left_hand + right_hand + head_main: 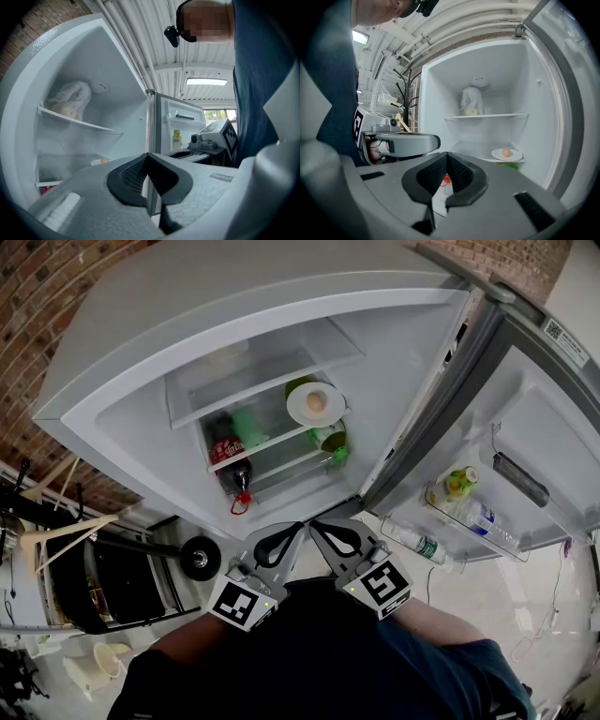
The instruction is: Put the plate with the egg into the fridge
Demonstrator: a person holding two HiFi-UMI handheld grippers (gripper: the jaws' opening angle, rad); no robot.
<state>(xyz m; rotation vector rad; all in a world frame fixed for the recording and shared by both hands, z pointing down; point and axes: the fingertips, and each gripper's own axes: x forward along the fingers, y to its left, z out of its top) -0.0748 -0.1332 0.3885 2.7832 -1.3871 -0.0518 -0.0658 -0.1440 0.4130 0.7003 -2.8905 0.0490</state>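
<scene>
The white plate [317, 403] with a brown egg [318, 401] on it rests on a middle shelf inside the open fridge [122, 418]. It shows in the right gripper view too, plate [506, 154] and egg [506, 152] on the shelf's right end. Both grippers are held low, close to the person's body and well outside the fridge. My left gripper [278, 542] is shut and holds nothing; its jaws [147, 157] meet tip to tip. Beside it my right gripper [334, 536] is shut and empty as well [446, 157].
A cola bottle [230, 460] and green items [330, 439] sit on lower shelves. A plastic bag [471, 102] lies on the upper shelf. The open door [525, 418] at the right carries bottles [457, 484]. Wooden hangers [56, 531] and a black cart [122, 582] stand at the left.
</scene>
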